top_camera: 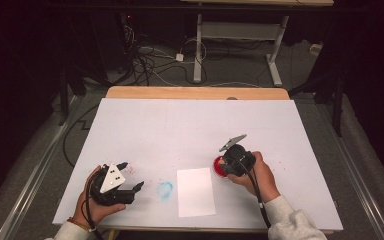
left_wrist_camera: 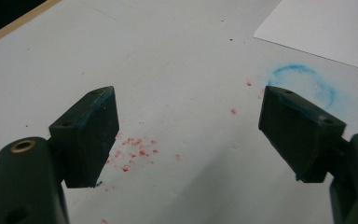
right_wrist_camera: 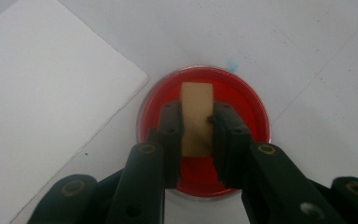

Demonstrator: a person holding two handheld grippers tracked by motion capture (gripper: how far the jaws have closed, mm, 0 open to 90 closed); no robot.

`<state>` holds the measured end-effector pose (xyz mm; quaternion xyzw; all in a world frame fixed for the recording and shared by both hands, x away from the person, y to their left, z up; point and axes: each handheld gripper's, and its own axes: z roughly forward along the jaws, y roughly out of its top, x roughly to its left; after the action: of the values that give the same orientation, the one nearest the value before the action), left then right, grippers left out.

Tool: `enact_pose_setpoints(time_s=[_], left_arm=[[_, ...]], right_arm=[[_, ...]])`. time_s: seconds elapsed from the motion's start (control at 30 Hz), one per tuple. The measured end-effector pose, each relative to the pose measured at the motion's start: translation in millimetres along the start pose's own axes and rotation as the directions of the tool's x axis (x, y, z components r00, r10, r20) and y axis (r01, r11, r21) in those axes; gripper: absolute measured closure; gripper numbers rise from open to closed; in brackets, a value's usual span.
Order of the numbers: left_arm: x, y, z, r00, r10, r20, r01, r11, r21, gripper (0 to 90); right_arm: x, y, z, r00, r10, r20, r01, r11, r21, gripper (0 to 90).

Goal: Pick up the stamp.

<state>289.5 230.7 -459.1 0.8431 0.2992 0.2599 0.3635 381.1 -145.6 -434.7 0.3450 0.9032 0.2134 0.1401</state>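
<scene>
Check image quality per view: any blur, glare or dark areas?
High view: table evenly lit, surroundings almost black, slightly soft. Left gripper view: near jaws soft, red specks and blue ring readable, no glare. Right gripper view: red dish and wooden block sharp, faint sheen on the dish rim.

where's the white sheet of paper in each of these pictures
High view: the white sheet of paper lies near the table's front edge, between the two hands.
Left gripper view: its corner fills the top right.
Right gripper view: it covers the left side, beside the red dish.
Shared landmark: the blue smudge beside the sheet in the first two.
</scene>
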Motion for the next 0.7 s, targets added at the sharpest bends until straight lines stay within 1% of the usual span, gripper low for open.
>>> enact_pose_setpoints(time_s=[0.13, 0.17, 0.23, 0.37, 0.47, 0.5, 0.53, 0.6, 0.7], left_arm=[[0.1, -0.1, -0.4, 1.0, -0.003, 0.005, 0.003, 1.0, -0.005, 19.1], [-0.4, -0.8, -0.4, 0.9998, -0.016, 0.011, 0.016, 0.9999, 0.001, 19.1], [0.3, -1.5, -0.2, 0.9998, -0.017, 0.011, 0.017, 0.9998, 0.002, 19.1], [2.8, -1.6, 0.7, 0.9995, -0.028, 0.013, 0.028, 0.9996, -0.006, 19.1], [4.0, -2.1, 3.4, 0.9995, -0.027, 0.017, 0.027, 0.9996, 0.004, 19.1], [4.7, -2.1, 3.9, 0.9998, -0.016, 0.013, 0.016, 0.9999, 0.0, 19.1], [4.3, -2.4, 3.8, 0.9995, -0.025, 0.02, 0.025, 0.9997, 0.006, 19.1], [4.2, -1.9, 3.6, 0.9995, -0.026, 0.018, 0.026, 0.9997, 0.002, 19.1], [2.8, -0.1, 3.6, 0.9997, -0.017, 0.015, 0.017, 0.9999, 0.004, 19.3]], right_arm=[[0.3, -0.7, -0.1, 1.0, -0.001, 0.0, 0.001, 1.0, -0.002, 75.8], [0.1, -1.0, -0.1, 1.0, -0.005, -0.002, 0.005, 1.0, -0.005, 75.8], [-0.3, -1.1, 0.0, 0.9999, -0.011, -0.005, 0.011, 1.0, -0.006, 75.9], [-3.2, -1.8, 0.3, 0.9996, -0.017, -0.021, 0.017, 1.0, -0.012, 76.0], [-3.8, -2.7, 0.6, 0.9995, -0.018, -0.026, 0.018, 1.0, -0.018, 76.0], [-3.4, -2.9, 0.2, 0.9995, -0.019, -0.024, 0.019, 1.0, -0.015, 76.0], [-3.4, -3.1, 0.0, 0.9996, -0.021, -0.02, 0.02, 1.0, -0.016, 76.1], [-3.3, -3.5, 0.4, 0.9995, -0.022, -0.023, 0.021, 1.0, -0.021, 76.0], [-2.0, -4.2, -0.2, 0.9996, -0.026, -0.013, 0.026, 0.999, -0.022, 76.1]])
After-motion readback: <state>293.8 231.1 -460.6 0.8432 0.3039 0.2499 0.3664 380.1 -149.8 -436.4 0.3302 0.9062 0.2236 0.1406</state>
